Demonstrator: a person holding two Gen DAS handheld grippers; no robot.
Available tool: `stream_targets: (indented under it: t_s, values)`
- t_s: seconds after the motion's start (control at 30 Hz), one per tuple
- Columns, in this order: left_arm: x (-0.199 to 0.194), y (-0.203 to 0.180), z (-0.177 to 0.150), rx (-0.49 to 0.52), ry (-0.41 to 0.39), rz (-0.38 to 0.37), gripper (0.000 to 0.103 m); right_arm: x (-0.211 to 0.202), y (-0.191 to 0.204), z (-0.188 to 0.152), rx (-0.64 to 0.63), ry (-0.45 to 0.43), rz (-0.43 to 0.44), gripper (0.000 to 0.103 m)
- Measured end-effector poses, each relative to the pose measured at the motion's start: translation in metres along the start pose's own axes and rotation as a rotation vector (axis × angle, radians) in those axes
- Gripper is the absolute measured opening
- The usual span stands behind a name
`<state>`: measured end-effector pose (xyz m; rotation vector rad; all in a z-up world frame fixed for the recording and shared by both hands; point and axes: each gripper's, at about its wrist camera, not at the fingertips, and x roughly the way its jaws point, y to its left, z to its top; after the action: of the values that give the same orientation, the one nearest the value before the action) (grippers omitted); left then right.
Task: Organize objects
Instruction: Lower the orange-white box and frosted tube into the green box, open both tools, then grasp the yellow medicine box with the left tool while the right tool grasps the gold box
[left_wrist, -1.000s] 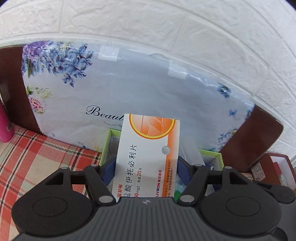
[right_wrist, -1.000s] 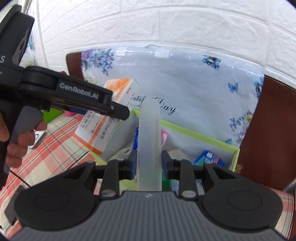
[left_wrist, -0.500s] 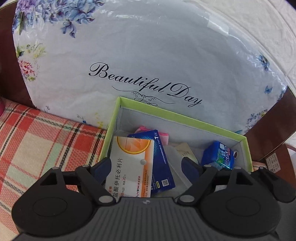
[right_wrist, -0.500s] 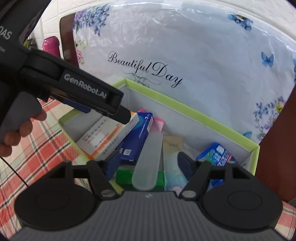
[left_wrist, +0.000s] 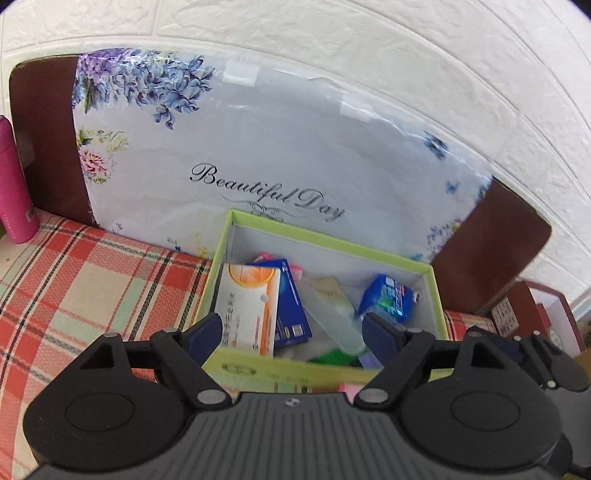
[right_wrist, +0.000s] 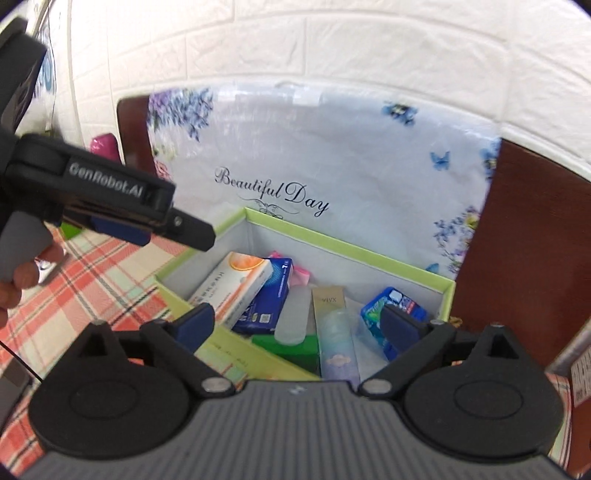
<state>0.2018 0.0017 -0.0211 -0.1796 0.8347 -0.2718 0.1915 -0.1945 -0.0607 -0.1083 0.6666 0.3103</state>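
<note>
A green-rimmed box (left_wrist: 332, 245) (right_wrist: 351, 247) sits on a plaid cloth against a floral pillow. In it lie an orange-and-white medicine carton (left_wrist: 247, 306) (right_wrist: 232, 284), a blue carton (left_wrist: 291, 310) (right_wrist: 269, 295), a frosted plastic case (right_wrist: 293, 314), a clear tube (left_wrist: 336, 314) (right_wrist: 338, 343) and a blue packet (left_wrist: 388, 299) (right_wrist: 388, 306). My left gripper (left_wrist: 291, 328) is open and empty, above the box's near rim. My right gripper (right_wrist: 299, 317) is open and empty, above the box. The left gripper also shows in the right wrist view (right_wrist: 192, 236).
The floral "Beautiful Day" pillow (left_wrist: 277, 147) leans on a brown headboard (left_wrist: 495, 240) under a white brick wall. A pink bottle (left_wrist: 13, 184) stands at far left. A red-and-white box (left_wrist: 546, 314) is at the right. The plaid cloth (left_wrist: 92, 288) spreads left.
Both grippers opened and let go: the medicine carton and the frosted case now lie in the box. Both grippers have since pulled back and up from the box.
</note>
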Motion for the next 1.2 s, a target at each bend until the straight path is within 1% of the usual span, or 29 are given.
stream_targets:
  t_s: [0.07, 0.17, 0.37, 0.47, 0.63, 0.83, 0.93, 1.2]
  values:
    - [-0.008, -0.003, -0.014, 0.012, 0.014, 0.000, 0.086, -0.014, 0.003, -0.007, 0.004, 0.001, -0.001, 0.101]
    - [-0.016, -0.006, -0.036, 0.018, 0.058, -0.003, 0.086, -0.037, 0.007, -0.022, 0.016, 0.021, -0.001, 0.101]
    - [-0.022, -0.007, -0.077, 0.023, 0.153, 0.041, 0.086, -0.066, 0.016, -0.061, 0.061, 0.076, -0.011, 0.101]
    - [-0.024, -0.006, -0.090, 0.027, 0.188, 0.058, 0.086, -0.077, 0.020, -0.082, 0.078, 0.107, -0.024, 0.101]
    - [-0.026, -0.007, -0.104, 0.018, 0.215, 0.061, 0.086, -0.091, 0.022, -0.116, 0.115, 0.167, -0.054, 0.101]
    - [-0.016, -0.022, -0.118, 0.020, 0.261, 0.014, 0.086, -0.099, 0.018, -0.150, 0.174, 0.240, -0.091, 0.101]
    - [-0.004, -0.029, -0.122, -0.006, 0.284, -0.014, 0.086, -0.102, 0.014, -0.158, 0.191, 0.252, -0.111, 0.101]
    - [0.045, -0.057, -0.122, -0.097, 0.308, -0.033, 0.086, -0.102, 0.005, -0.168, 0.217, 0.276, -0.128, 0.101]
